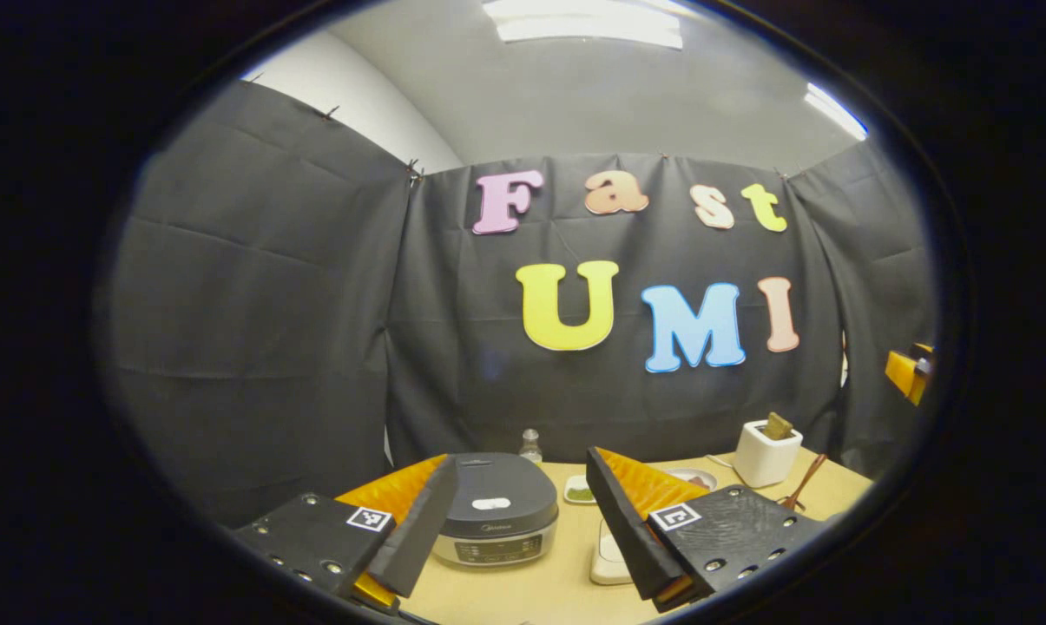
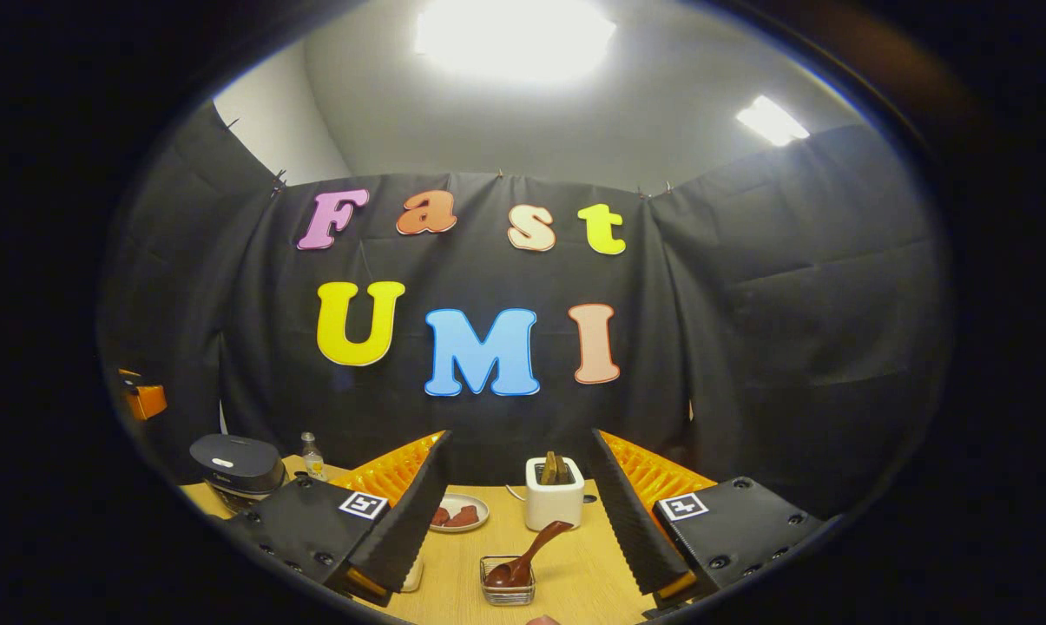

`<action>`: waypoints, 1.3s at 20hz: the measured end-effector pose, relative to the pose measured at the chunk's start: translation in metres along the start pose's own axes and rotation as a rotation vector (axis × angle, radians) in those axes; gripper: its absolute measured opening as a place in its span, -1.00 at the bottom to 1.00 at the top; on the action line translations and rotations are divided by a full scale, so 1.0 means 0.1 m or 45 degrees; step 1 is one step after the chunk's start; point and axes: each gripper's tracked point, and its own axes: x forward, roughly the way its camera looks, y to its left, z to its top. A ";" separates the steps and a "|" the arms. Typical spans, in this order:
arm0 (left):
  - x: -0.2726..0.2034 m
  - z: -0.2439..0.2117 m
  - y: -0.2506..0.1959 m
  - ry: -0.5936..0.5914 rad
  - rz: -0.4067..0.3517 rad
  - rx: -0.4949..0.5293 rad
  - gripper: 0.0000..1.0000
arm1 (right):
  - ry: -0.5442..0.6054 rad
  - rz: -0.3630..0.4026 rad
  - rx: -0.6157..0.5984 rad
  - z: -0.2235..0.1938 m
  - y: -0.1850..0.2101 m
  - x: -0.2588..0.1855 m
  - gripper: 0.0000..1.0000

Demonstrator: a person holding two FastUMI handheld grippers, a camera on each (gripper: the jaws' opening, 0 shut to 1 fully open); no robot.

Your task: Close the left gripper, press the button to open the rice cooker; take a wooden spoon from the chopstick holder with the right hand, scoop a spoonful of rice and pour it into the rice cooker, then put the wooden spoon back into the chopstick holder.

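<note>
Wooden spoon (image 2: 531, 551) between right claw (image 2: 523, 521) fingers

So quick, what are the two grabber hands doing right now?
Left gripper: open, holding nothing, the rice cooker ahead between its fingers.
Right gripper: open, holding nothing.

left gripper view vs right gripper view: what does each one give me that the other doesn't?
Left gripper view: the rice cooker's front panel, seen head-on with the lid shut, and a small dish of something green behind it.

Right gripper view: the wooden spoon's bowl resting in a small clear container, and reddish-brown pieces on a plate.

Both: rice cooker, bottle, white holder, wooden spoon and table. The left gripper and right gripper each have their fingers spread, holding nothing.
</note>
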 end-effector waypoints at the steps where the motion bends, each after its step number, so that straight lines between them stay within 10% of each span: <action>1: -0.01 0.01 0.00 -0.005 0.000 0.002 0.82 | 0.001 0.001 -0.001 -0.01 0.00 0.00 0.95; 19: -0.17 0.21 -0.04 -0.021 0.099 0.000 0.72 | 0.005 0.118 -0.021 -0.20 -0.17 0.07 0.95; 25: -0.17 0.36 -0.02 -0.034 0.106 0.005 -0.10 | 0.007 0.153 -0.007 -0.22 -0.24 0.04 0.95; 26: -0.13 0.39 -0.01 -0.041 0.116 0.007 -0.65 | 0.011 0.157 -0.005 -0.22 -0.24 0.04 0.95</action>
